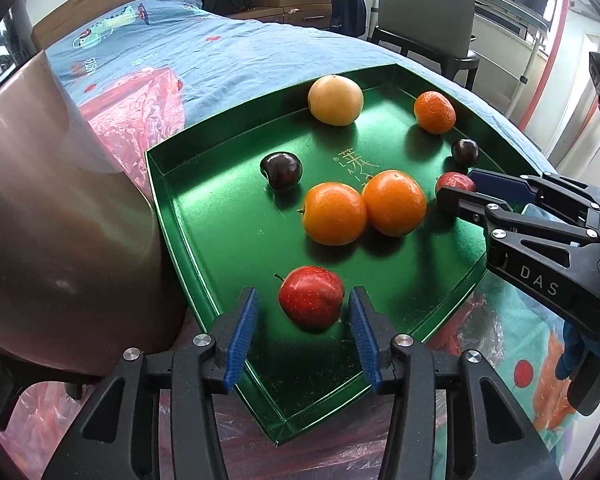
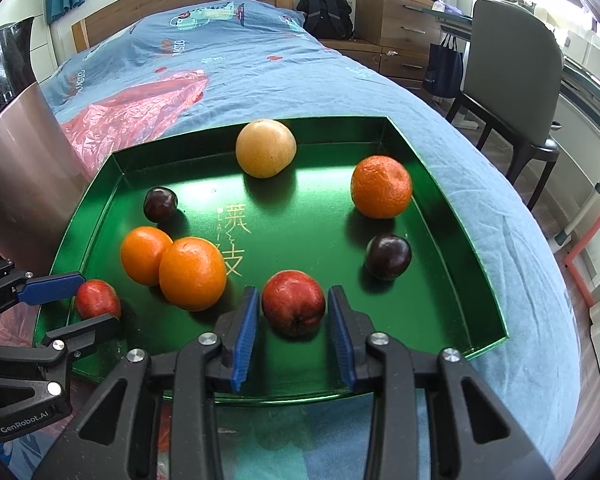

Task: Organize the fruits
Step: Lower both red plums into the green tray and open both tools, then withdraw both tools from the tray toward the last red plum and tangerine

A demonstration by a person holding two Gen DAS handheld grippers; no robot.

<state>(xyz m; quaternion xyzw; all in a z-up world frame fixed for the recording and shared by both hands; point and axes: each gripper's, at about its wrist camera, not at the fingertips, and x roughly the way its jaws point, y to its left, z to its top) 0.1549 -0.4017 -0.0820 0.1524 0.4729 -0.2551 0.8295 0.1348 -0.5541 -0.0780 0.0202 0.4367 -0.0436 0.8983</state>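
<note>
**Both grippers at red apples on the green tray**

Reaching into the green tray (image 2: 452, 240), we have each gripper spread around a red apple, with neither pinching yet. Our left gripper (image 1: 304, 320) straddles the apple (image 1: 311, 302) near the tray's left front corner; a gap shows between the fruit and each blue pad. Our right gripper (image 2: 294, 330) flanks the second apple (image 2: 293, 303) near the middle of the front edge, its pads (image 2: 246, 332) just beside the skin, and we cannot tell if they touch.

Two oranges (image 2: 192, 274) sit touching each other between the two apples and a little farther in. A dark plum (image 2: 160, 204) lies near the left edge, behind the oranges. A pale yellow fruit (image 2: 265, 148) rests against the back edge, around its middle. A tangerine (image 2: 381, 186) sits near the back right corner, and a second plum (image 2: 388, 256) lies close to the right edge, in front of the tangerine.

The tray lies on a blue bedsheet (image 2: 220, 60), with a red plastic bag (image 2: 136, 112) past its back left corner and a brown container (image 1: 60, 208) just beside its left edge.
</note>
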